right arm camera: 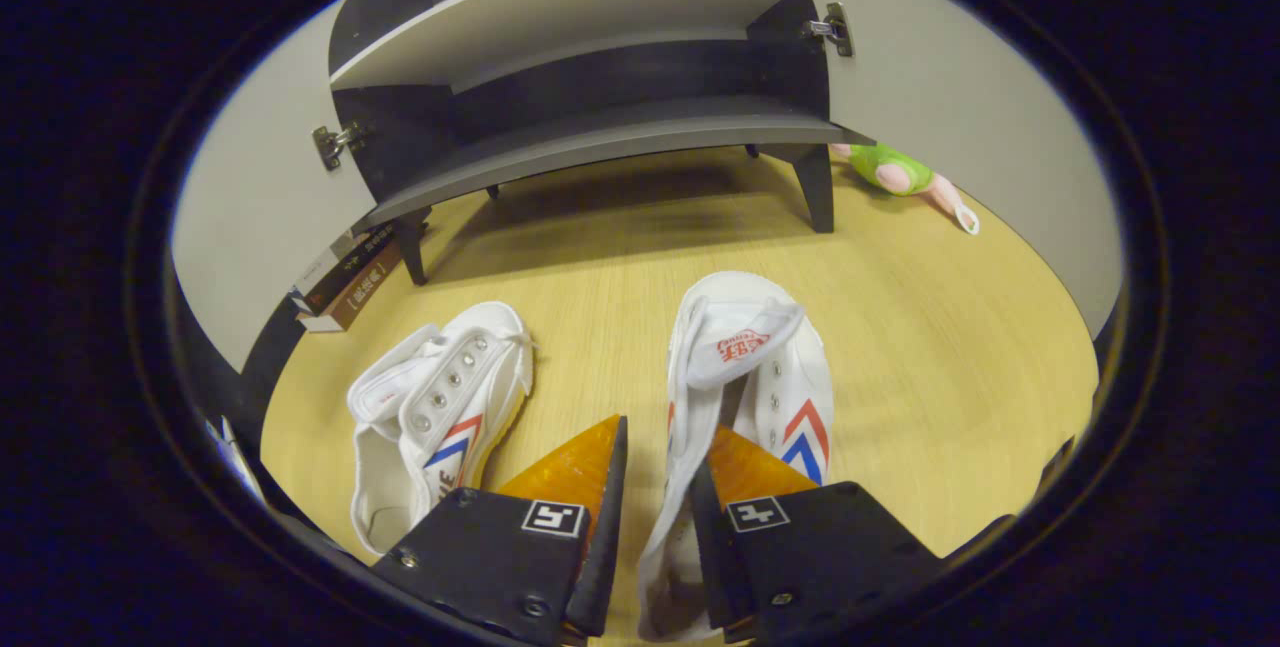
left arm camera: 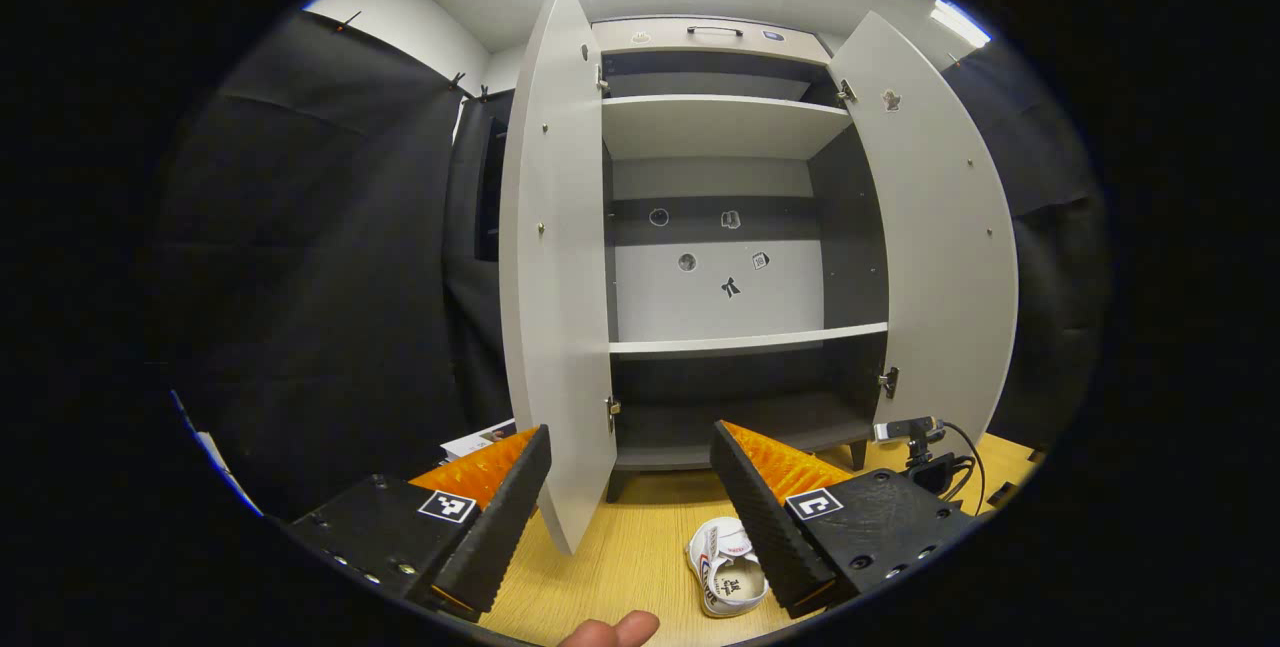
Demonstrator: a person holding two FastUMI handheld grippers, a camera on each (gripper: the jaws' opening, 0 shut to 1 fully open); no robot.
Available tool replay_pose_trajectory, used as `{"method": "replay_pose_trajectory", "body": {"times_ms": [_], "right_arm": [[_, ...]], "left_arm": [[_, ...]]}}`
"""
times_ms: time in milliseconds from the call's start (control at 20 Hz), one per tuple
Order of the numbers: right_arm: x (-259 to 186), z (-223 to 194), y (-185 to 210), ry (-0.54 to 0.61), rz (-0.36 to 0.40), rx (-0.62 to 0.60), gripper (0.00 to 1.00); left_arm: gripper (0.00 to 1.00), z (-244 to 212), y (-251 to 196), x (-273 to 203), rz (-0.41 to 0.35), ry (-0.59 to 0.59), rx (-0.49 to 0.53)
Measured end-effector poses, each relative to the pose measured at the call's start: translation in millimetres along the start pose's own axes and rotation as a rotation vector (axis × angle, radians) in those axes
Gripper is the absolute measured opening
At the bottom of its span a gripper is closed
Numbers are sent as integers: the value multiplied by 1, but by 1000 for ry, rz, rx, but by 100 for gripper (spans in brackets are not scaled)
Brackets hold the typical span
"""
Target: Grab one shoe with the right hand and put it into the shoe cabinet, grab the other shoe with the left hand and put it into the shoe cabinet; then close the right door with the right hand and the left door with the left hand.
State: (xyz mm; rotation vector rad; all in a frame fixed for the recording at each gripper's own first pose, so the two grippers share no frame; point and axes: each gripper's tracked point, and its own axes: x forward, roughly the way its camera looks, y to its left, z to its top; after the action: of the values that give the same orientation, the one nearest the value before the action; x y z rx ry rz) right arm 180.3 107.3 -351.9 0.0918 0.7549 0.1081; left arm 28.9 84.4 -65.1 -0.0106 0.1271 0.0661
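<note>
Shoe cabinet (left arm camera: 720,227) with both doors swung wide, seen in the left gripper view: left door (left arm camera: 555,267) and right door (left arm camera: 940,247) stand open, and the shelves (left arm camera: 745,339) between them are bare. The left gripper (left arm camera: 630,487) is held above the wooden table (left arm camera: 640,547) facing the cabinet, its fingers spread apart with nothing between them. A small camera on a stand (left arm camera: 915,437) sits near the foot of the right door.

In the right gripper view, two white shoes lie on the table before the cabinet's lowest shelf. The right gripper (right arm camera: 655,487) straddles the side wall of the nearer shoe (right arm camera: 750,367), one finger outside and one inside the opening; whether both press on it cannot be told. The other shoe (right arm camera: 440,407) lies on its side just beside it. Books (right arm camera: 345,277) and a green plush toy (right arm camera: 890,169) lie near the cabinet legs.
</note>
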Motion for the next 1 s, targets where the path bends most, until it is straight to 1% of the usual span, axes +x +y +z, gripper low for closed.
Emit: {"method": "replay_pose_trajectory", "body": {"times_ms": [50, 100, 150, 200, 250, 300, 450, 600, 650, 800, 1000], "right_arm": [[2, 1, -1, -9, -7, -16, 36], [5, 3, -4, -21, -15, -33, 30], [6, 4, -7, -32, -21, -44, 27], [7, 5, -9, -47, -21, -51, 20], [8, 6, -10, -61, -21, -55, 9], [7, 5, -10, -76, -19, -55, 9], [7, 9, -11, -116, -17, -76, 4], [-5, 30, -17, -210, -40, -157, 4], [-12, 38, -15, -241, -27, -157, 4], [-50, 71, -10, -344, -8, -168, 4], [-121, 131, 7, -464, 20, -264, 3]], "left_arm": [[96, -1, 0, 1, -4, 4, 1], [96, -4, -1, 4, -6, 9, 3], [96, -6, -1, 5, -6, 14, 6], [96, -7, -1, 6, -7, 20, 7], [96, -9, -2, 7, -9, 26, 6], [96, -10, -3, 8, -12, 30, 5], [96, -14, -7, 8, -20, 41, 5], [96, -8, -10, 7, -18, 16, 10], [96, -7, -14, 4, -21, 13, 16], [96, -9, -24, 1, -28, 16, 31], [96, -5, -43, -2, -52, -11, 20]]}}
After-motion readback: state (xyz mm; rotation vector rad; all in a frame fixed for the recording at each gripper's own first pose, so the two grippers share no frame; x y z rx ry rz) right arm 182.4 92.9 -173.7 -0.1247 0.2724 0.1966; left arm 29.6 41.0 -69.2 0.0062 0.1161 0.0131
